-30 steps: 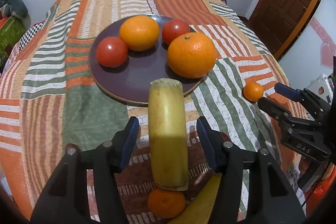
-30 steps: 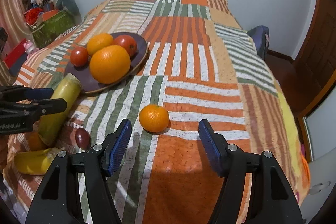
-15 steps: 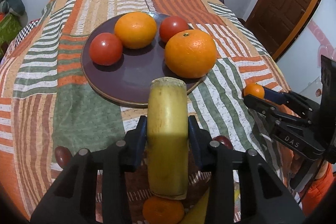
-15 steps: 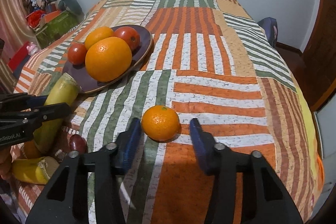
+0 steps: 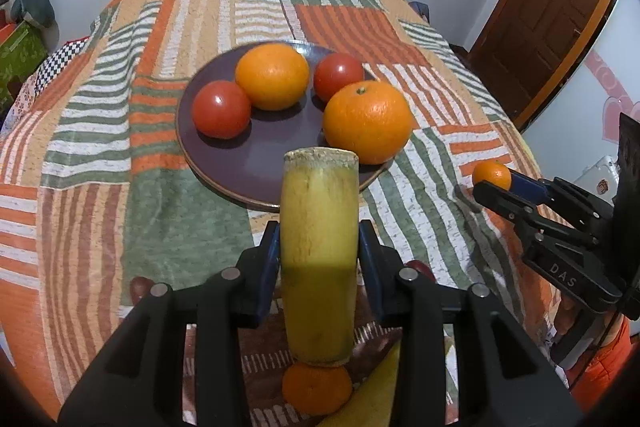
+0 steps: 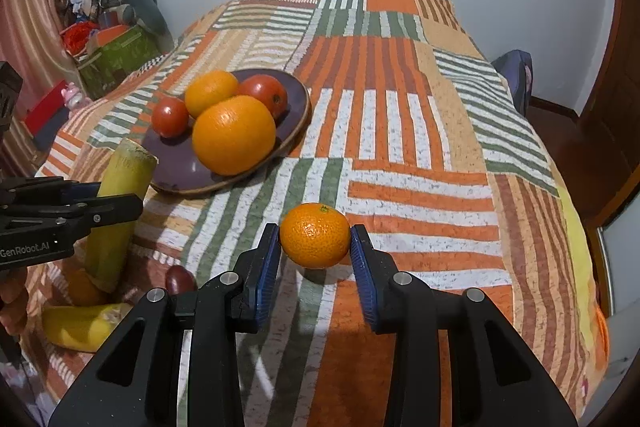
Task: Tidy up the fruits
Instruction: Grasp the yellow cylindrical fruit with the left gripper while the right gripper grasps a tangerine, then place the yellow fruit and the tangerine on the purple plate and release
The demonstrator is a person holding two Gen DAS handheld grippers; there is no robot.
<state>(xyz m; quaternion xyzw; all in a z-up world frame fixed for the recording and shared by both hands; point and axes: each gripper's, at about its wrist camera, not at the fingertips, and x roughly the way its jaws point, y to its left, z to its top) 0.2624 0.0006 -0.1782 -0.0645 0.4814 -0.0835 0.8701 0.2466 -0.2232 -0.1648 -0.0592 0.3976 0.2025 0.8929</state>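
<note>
Clamping: left gripper point(image 5: 319, 251) on cane piece point(image 5: 318, 251); right gripper point(image 6: 314, 259) — mandarin point(image 6: 315, 235).

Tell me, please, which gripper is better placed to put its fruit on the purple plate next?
Probably the left gripper. Its jaws grip the yellow sugarcane piece, whose far end overlaps the purple plate's near rim. The right gripper holds the small mandarin farther from the plate.

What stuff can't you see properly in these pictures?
- Small mandarin, left wrist view: its top is hidden behind the yellow stalk.
- Banana, left wrist view: cut off by the bottom edge and the left gripper.
- Dark round fruit, right wrist view: partly behind the right gripper; too small to name.
</note>
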